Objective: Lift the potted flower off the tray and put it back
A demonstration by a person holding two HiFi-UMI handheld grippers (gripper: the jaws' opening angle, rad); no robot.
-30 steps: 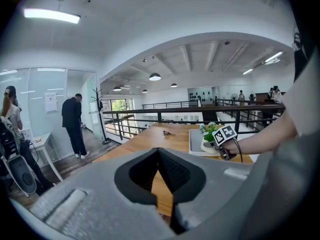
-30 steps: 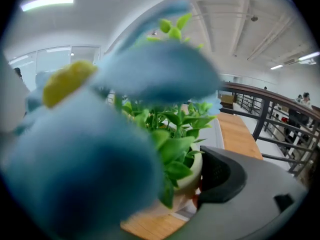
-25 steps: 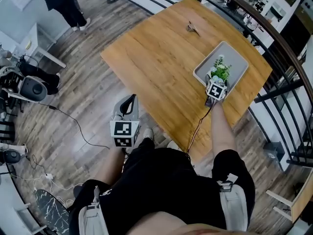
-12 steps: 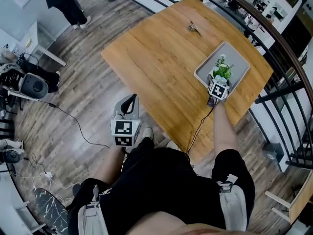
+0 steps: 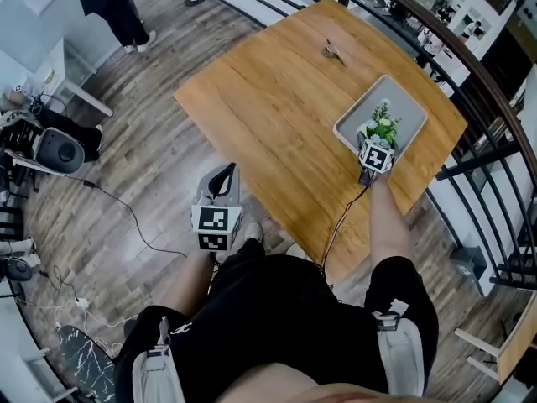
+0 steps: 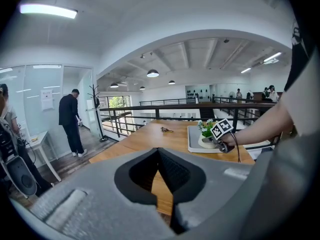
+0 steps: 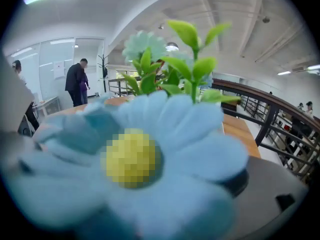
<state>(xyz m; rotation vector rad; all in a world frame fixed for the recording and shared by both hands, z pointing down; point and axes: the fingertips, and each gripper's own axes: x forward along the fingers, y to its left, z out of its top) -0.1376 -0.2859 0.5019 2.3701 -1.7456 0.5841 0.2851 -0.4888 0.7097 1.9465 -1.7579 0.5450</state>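
Found the small potted flower (image 5: 383, 126), green foliage and pale blue blooms in a white round pot, standing at the near end of the grey rectangular tray (image 5: 404, 97). Located that tray by the right-hand corner of the light wooden table (image 5: 277, 99), close to the black metal railing (image 5: 470, 61). Noted the right gripper (image 5: 371, 143) at the pot, jaws set wide with the plant between them. Saw a blurred blue bloom filling the right gripper view. Could not establish whether the pads press on the pot. Noted the left gripper (image 5: 223, 171) well apart from the tray, off the table's near edge above the grey plank floor (image 5: 151, 166), jaws drawn together on nothing. Recorded a small metallic object (image 5: 332, 49) lying farther out on the table, and a person in dark clothing (image 5: 107, 7) standing beyond.
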